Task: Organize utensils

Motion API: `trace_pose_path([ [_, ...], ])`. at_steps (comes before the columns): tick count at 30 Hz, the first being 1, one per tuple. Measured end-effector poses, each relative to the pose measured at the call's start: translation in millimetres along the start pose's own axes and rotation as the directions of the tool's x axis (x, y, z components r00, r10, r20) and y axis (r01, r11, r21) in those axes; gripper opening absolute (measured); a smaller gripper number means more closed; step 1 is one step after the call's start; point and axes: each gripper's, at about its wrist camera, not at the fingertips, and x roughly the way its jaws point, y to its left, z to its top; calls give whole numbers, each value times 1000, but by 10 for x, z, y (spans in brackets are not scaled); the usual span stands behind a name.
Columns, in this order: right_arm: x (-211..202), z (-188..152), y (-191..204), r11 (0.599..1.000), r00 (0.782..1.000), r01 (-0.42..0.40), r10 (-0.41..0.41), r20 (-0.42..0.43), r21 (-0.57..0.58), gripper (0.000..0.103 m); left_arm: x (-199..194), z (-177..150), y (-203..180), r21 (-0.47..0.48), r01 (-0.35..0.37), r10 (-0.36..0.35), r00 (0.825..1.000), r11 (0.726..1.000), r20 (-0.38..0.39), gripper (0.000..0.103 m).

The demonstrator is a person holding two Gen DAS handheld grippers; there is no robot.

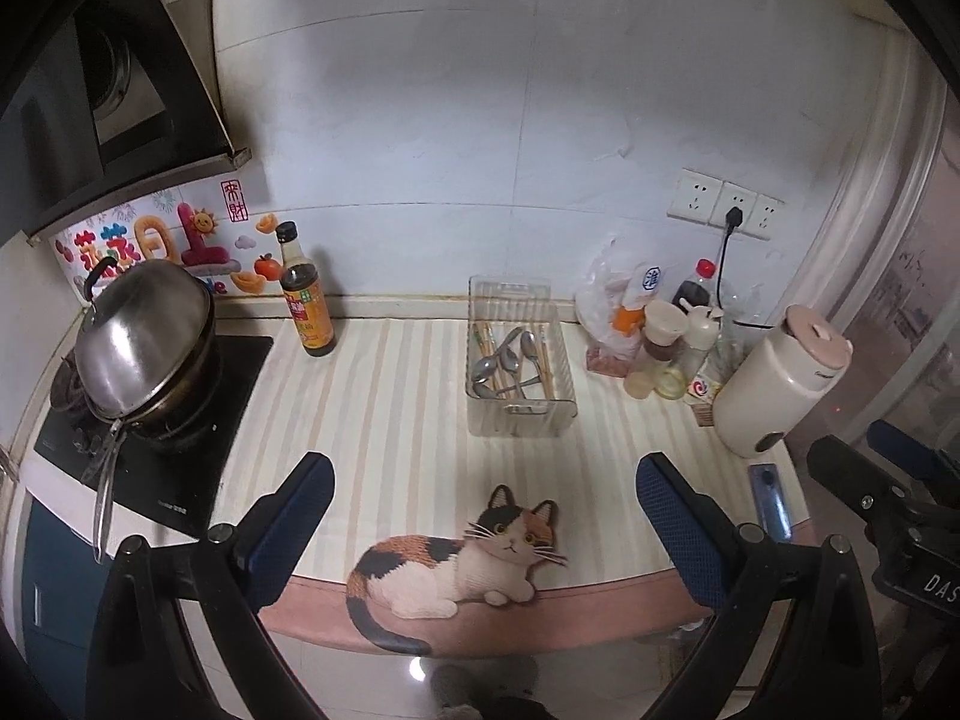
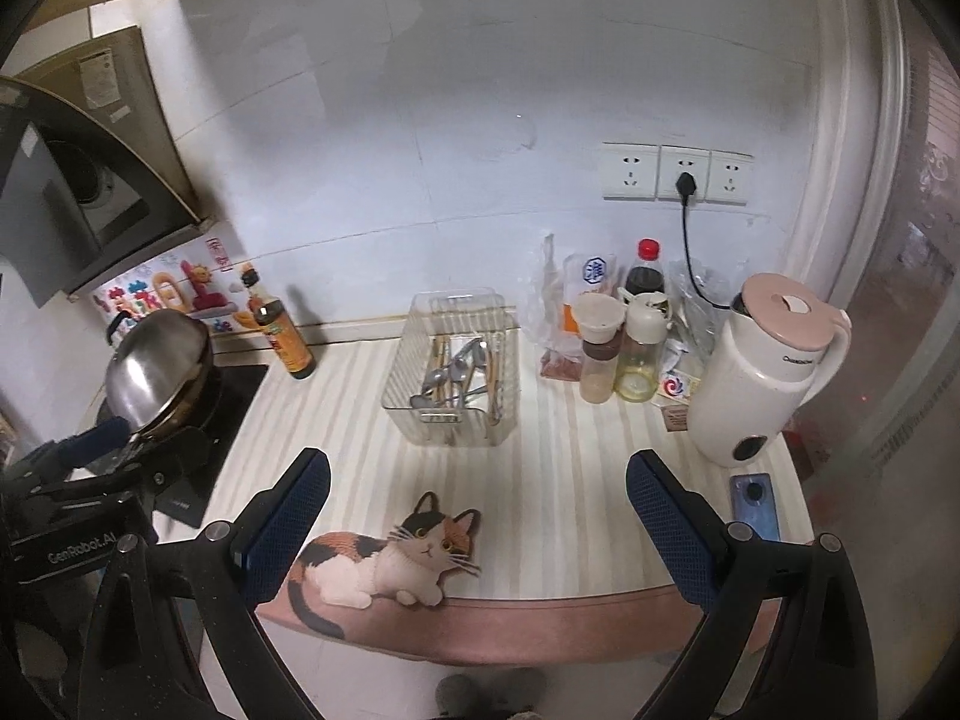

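Two grippers, left gripper point(image 1: 485, 501) and right gripper point(image 2: 478, 495), spread wide, empty, above counter's near edge. Spoons point(image 1: 503, 363) and chopsticks point(image 1: 543, 360) jumbled in clear tray point(image 1: 521, 420), dead ahead, lengthwise away; neither plainly nearer.

Utensils point(image 1: 510, 363) in clear tray point(image 1: 521, 420)

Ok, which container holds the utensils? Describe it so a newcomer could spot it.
Start at the striped counter under the white wall. Near its middle, between the dark sauce bottle by the stove and the cluster of jars beside the white kettle, sits a clear plastic tray. Only it holds spoons and chopsticks.
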Motion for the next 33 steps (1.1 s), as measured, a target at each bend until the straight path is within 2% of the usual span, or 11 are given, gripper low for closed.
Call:
trace_pose_path([
  [8,13,62,28,998,998,-57,57,-11,-17,100,-80,4,21,-14,18,-17,1000,1000,9,103],
  [33,129,123,52,996,996,-84,84,-28,-27,102,-83,48,96,-34,11,-10,1000,999,16,103],
])
